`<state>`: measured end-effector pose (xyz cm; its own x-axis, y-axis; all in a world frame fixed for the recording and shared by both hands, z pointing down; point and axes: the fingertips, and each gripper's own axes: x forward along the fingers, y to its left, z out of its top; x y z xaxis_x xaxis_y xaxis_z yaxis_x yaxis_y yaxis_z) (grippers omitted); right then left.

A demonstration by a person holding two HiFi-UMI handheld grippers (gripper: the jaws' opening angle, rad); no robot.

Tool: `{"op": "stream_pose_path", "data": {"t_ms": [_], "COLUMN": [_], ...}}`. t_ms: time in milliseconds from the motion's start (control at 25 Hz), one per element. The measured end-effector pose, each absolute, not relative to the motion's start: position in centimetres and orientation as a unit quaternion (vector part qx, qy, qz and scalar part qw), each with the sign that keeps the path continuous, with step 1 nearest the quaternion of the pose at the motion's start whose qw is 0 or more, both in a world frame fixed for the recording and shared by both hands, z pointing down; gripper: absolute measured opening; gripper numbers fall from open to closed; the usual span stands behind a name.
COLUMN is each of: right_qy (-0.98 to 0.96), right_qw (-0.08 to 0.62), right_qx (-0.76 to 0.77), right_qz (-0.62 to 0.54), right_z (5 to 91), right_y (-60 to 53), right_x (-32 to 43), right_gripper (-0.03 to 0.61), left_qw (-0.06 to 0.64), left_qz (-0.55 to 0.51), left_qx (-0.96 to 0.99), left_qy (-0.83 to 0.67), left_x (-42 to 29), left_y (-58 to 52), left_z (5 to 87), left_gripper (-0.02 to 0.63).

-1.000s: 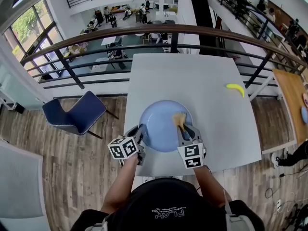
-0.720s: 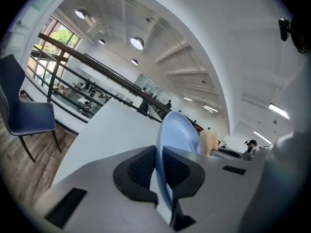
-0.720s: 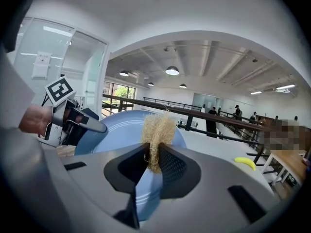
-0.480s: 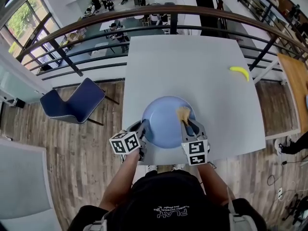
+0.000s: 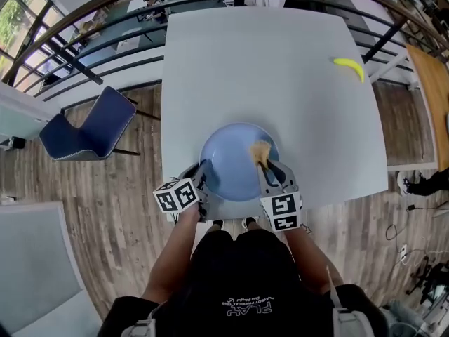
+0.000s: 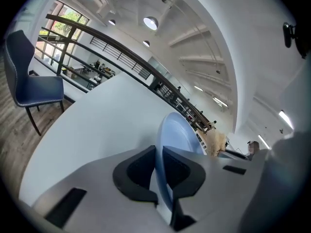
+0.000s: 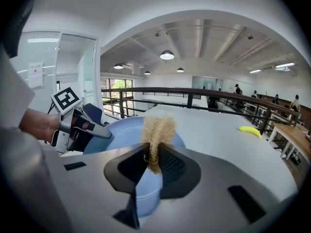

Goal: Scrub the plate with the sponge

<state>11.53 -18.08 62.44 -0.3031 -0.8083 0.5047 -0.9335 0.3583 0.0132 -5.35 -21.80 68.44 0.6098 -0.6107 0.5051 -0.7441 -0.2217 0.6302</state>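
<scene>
Near the front edge of the pale grey surface (image 5: 280, 69), we held the blue plate (image 5: 231, 163) by its left rim, the left gripper (image 6: 159, 152) pressing its fingers on that rim from both sides. Our right gripper (image 7: 154, 149) had its fingers pinched on the sponge (image 7: 156, 130), a tan fibrous tuft that stood over the plate's right part. Whether it touched the plate we could not tell. A yellow banana (image 5: 349, 66) lay well apart, toward the far right corner of the surface. A blue chair (image 5: 88, 128) stood on the wood-plank floor (image 5: 105, 216) to the left of the surface. Beyond the far edge ran a dark railing (image 7: 189, 98) with a wooden handrail, and past it we saw a lower level with tables and people. Overhead were a white ceiling and round lamps (image 7: 166, 55).
</scene>
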Motion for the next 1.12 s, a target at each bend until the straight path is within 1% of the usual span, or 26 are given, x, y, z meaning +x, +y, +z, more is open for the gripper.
{"op": "stream_pose_path", "data": {"t_ms": [400,760,960,1000,1080,1120], "right_qy": [-0.785,-0.788,-0.781,-0.781,-0.784,-0.785], "right_qw": [0.235,0.227,0.232,0.231,0.229,0.229], "right_qx": [0.542,0.535,0.543,0.543,0.540,0.539], "right_qz": [0.185,0.204,0.203,0.204,0.204,0.203], "right_z": [67.4,69.0,69.6,69.4,68.8,68.7], "right_y": [-16.6,-16.3,-16.0,-16.0,-16.3,-16.4], "right_x": [12.3,11.5,12.1,12.1,11.8,11.8], "right_gripper": [0.063,0.063,0.063,0.063,0.063,0.063], "left_qw": [0.503,0.522,0.523,0.524,0.521,0.516], "left_qz": [0.087,0.092,0.119,0.122,0.122,0.123], "left_qx": [0.746,0.732,0.720,0.718,0.714,0.713], "left_qy": [-0.428,-0.428,-0.441,-0.442,-0.451,-0.458], "left_x": [-3.7,-2.5,-2.7,-2.7,-2.9,-3.1], "left_y": [-19.8,-18.2,-17.5,-17.4,-17.5,-17.7], "left_z": [74.1,75.8,77.0,77.1,77.1,77.0], "left_gripper": [0.032,0.043,0.043,0.047,0.090,0.098]}}
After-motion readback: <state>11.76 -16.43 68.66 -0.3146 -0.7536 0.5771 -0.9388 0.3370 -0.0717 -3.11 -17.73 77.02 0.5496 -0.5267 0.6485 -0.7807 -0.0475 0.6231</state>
